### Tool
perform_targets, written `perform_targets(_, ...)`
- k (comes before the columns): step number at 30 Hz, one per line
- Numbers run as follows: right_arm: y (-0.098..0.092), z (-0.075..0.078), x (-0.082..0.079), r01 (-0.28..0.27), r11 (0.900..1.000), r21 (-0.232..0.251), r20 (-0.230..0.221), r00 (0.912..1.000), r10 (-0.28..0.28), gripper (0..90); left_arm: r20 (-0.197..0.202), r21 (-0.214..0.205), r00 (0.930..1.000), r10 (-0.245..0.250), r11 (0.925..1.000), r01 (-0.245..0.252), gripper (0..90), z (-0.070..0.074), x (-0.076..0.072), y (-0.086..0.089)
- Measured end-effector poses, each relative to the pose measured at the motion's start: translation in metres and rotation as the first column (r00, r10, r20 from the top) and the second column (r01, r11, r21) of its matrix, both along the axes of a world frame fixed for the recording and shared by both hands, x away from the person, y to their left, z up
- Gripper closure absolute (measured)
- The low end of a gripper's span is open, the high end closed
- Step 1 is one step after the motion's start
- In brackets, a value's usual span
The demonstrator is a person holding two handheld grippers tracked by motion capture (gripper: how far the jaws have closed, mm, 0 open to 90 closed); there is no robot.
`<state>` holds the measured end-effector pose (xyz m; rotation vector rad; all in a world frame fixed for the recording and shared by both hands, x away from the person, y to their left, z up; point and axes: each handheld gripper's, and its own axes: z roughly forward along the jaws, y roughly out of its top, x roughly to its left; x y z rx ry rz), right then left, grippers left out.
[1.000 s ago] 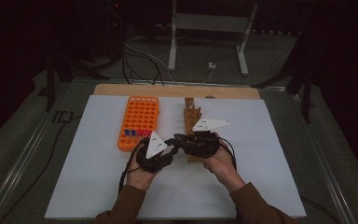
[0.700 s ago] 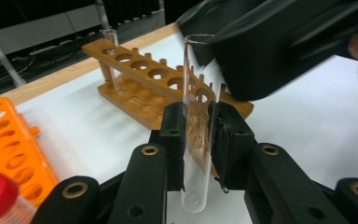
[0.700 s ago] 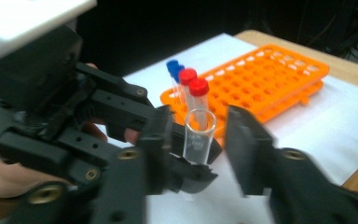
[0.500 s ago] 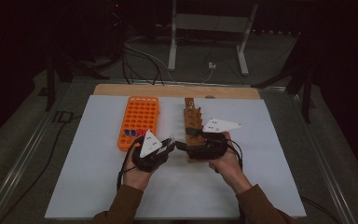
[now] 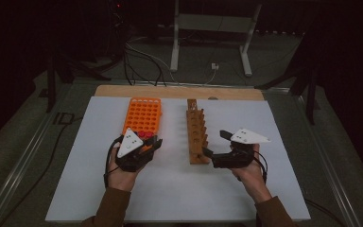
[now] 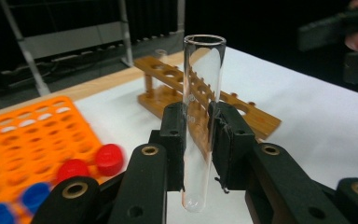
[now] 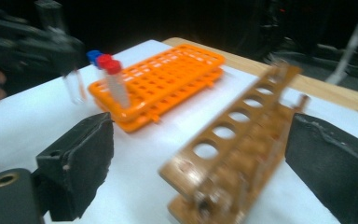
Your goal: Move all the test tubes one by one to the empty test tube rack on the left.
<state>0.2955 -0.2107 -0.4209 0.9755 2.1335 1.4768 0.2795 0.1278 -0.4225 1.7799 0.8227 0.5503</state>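
No brand, label, number or sign can be read with any certainty. Dark marks on the floor [image 5: 62, 118] to the left of the bench [image 5: 170, 189] look like the letters "ID" in the high view, but they are too faint to confirm.

The room is very dark at the back and on both sides. A big white sheet [image 5: 274, 142] covers the table top, and a strip of light brown wood [image 5: 170, 91] shows along its far edge. The floor is grey carpet [image 5: 23, 137]. Behind the table stands a grey metal frame with two legs [image 5: 211, 42]. Black cables [image 5: 137, 61] lie on the floor near it. A dark stand [image 5: 52, 71] is at the left.
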Motion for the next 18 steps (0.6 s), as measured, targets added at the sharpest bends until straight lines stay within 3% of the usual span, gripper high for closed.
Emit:
perform_targets(6,-0.019,-0.011,-0.005,0.042,0.9987,0.029,-0.015,0.9990,-0.042,3.9,0.018,-0.035,0.9982,0.057,0.9978,-0.056,75.9,0.008,0.000,0.023)
perform_targets(11,-0.032,-0.013,-0.008,0.080,0.9956,0.049,0.000,0.9968,-0.080,0.4,0.027,-0.057,0.9934,0.112,0.9923,-0.110,75.8,0.010,0.002,0.042)
perform_targets(14,-0.040,-0.012,-0.010,0.091,0.9940,0.060,0.007,0.9957,-0.092,0.3,0.032,-0.074,0.9882,0.150,0.9863,-0.147,75.8,0.011,0.004,0.054)
perform_targets(18,-0.048,-0.011,-0.013,0.105,0.9930,0.054,0.023,0.9941,-0.106,0.4,0.044,-0.083,0.9724,0.229,0.9708,-0.225,75.8,0.010,0.006,0.067)
